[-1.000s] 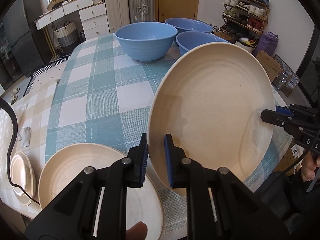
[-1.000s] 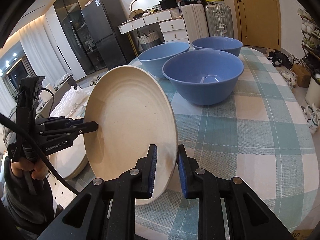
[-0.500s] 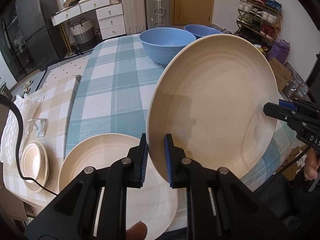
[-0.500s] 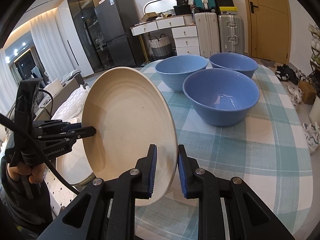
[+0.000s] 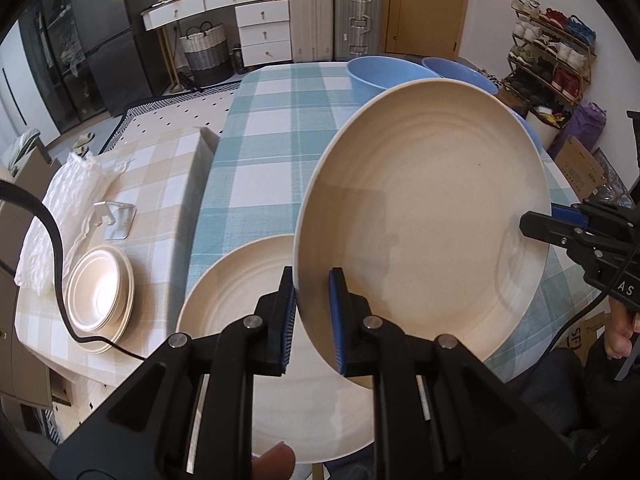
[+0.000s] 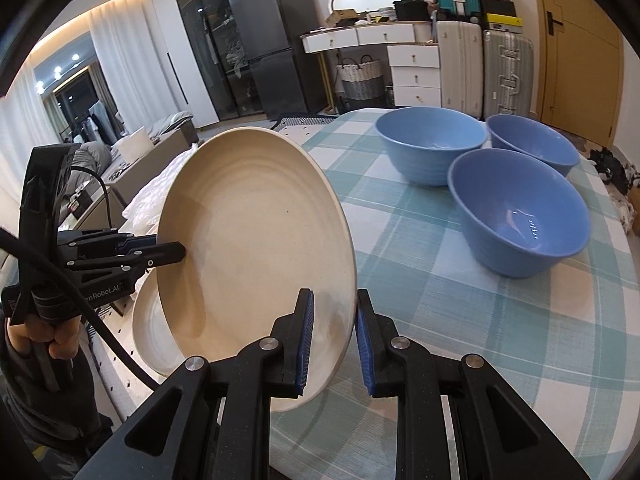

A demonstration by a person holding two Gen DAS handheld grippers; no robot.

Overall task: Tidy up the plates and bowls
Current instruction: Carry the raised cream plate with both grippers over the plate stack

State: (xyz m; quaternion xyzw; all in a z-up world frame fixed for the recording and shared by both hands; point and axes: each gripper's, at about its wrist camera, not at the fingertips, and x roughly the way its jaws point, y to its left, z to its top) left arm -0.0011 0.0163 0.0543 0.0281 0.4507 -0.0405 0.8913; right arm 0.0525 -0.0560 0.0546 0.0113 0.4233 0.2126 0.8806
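A large beige plate (image 5: 424,216) hangs tilted above the checked table, held at opposite rims. My left gripper (image 5: 312,312) is shut on its near rim, and my right gripper (image 6: 332,336) is shut on the other rim (image 6: 256,240). Under it, at the table's near edge, lies a second beige plate (image 5: 240,280). Three blue bowls (image 6: 520,208) stand together at the far side; in the left wrist view the held plate hides most of the blue bowls (image 5: 384,74).
A lower side table with a beige checked cloth (image 5: 160,184) stands to the left, bearing a stack of small beige dishes (image 5: 100,296), a metal stand (image 5: 118,218) and white wrapping. Suitcases, drawers and a shoe rack line the room behind.
Both grippers have carried the held plate leftwards and a little upward, over the plate lying on the table. The side table with its small dishes has come further into view.
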